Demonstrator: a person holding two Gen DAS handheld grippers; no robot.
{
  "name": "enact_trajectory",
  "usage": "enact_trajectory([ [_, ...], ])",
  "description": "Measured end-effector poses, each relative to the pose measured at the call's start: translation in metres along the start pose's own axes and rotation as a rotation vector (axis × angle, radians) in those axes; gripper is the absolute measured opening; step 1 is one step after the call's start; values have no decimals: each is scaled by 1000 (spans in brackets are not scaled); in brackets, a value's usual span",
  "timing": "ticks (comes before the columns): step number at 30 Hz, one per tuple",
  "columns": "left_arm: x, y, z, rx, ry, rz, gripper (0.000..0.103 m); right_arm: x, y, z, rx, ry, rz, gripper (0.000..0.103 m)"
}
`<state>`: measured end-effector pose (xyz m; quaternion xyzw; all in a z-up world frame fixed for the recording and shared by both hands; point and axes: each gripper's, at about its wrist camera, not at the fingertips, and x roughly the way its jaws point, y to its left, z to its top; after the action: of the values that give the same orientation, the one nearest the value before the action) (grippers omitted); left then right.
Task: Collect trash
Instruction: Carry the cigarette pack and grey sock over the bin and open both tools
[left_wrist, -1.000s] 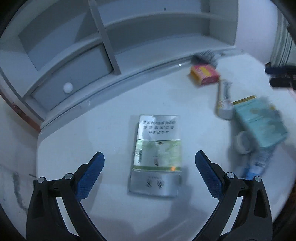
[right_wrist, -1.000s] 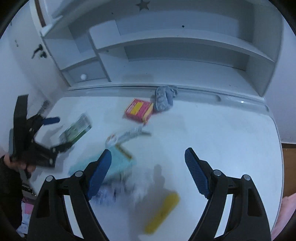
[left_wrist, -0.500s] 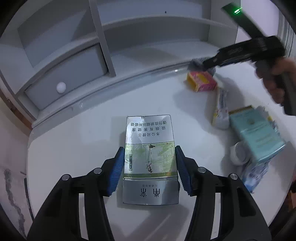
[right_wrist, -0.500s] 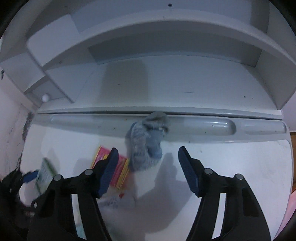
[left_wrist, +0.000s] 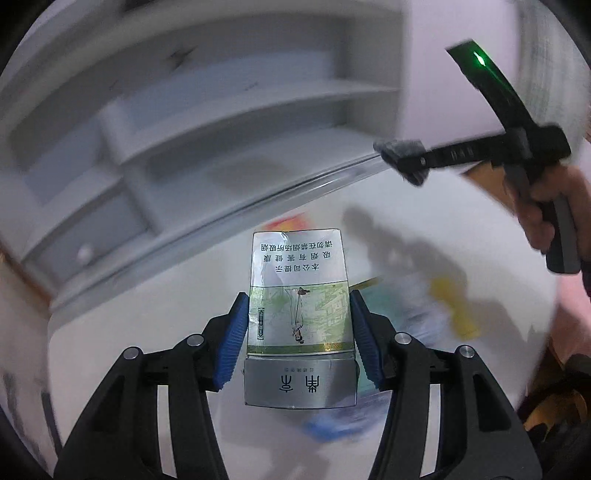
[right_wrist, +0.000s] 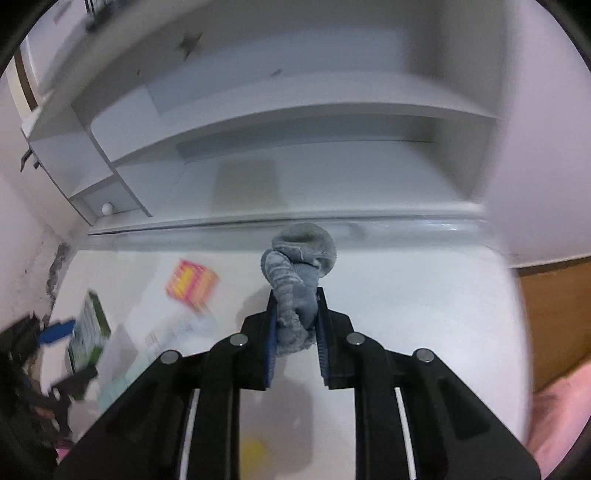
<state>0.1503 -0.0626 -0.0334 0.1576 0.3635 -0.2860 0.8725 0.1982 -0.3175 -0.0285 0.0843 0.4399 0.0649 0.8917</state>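
Grippers both loaded at this moment. Left gripper (left_wrist: 299, 332): its blue fingers (left_wrist: 232, 339) press on either long side of a cigarette pack (left_wrist: 300, 291), silver with a green picture band and upside-down printed characters; the pack is clamped flat between them and held clear above the white counter (left_wrist: 129, 332). Right gripper (right_wrist: 297, 325): its jaws have just been closing, and the fingers (right_wrist: 272, 332) now pinch a crumpled grey sock (right_wrist: 297, 273); the sock's rolled cuff bulges out beyond the fingertips, its lower end bunched between the pads. In the left wrist view the same right gripper shows at upper right, gripped by a hand (left_wrist: 546, 218), with a green light (left_wrist: 480, 58) on its rear part and the grey sock at its tip.

Remaining on the counter: a red and yellow box (right_wrist: 192, 284) near the back edge; a yellow item (left_wrist: 458, 310), blurred; a pale teal box (left_wrist: 384, 306), partly hidden behind the left fingers; other small items too smeared to identify. Behind the counter stands a grey shelf unit (right_wrist: 295, 147); a small drawer with a round white knob (right_wrist: 107, 208) sits at its lower left.
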Motion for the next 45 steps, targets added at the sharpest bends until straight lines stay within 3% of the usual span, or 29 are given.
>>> enact_trajectory([
  [5,-15,-94,27,125,-77,-133,53,-98,-84,-81,74,-82,-96,18],
  [7,-18,-149,36,196,-107,-215,53,-135,-120,-124,111,-103,-154,18],
  [13,-6,-303,30,387,-101,-448,53,-198,-227,-276,322,-56,-330,18],
  [15,9,-358,16,446,-60,-520,53,-205,-256,-324,412,-27,-366,18],
  [19,50,-433,-19,544,28,-580,53,-203,-304,-428,608,32,-376,18],
  [23,112,-491,-72,653,176,-576,53,-178,-323,-506,719,114,-365,18],
  [25,151,-510,-101,703,285,-528,53,-159,-330,-541,767,168,-336,18],
  [31,218,-538,-170,710,495,-527,53,-101,-320,-608,839,311,-256,18],
  [36,250,-546,-206,694,647,-565,53,-80,-313,-624,838,377,-188,18],
  [40,257,-549,-207,659,695,-597,54,-70,-313,-625,850,398,-155,18],
  [45,250,-554,-229,717,720,-617,54,-61,-312,-622,841,408,-142,18],
])
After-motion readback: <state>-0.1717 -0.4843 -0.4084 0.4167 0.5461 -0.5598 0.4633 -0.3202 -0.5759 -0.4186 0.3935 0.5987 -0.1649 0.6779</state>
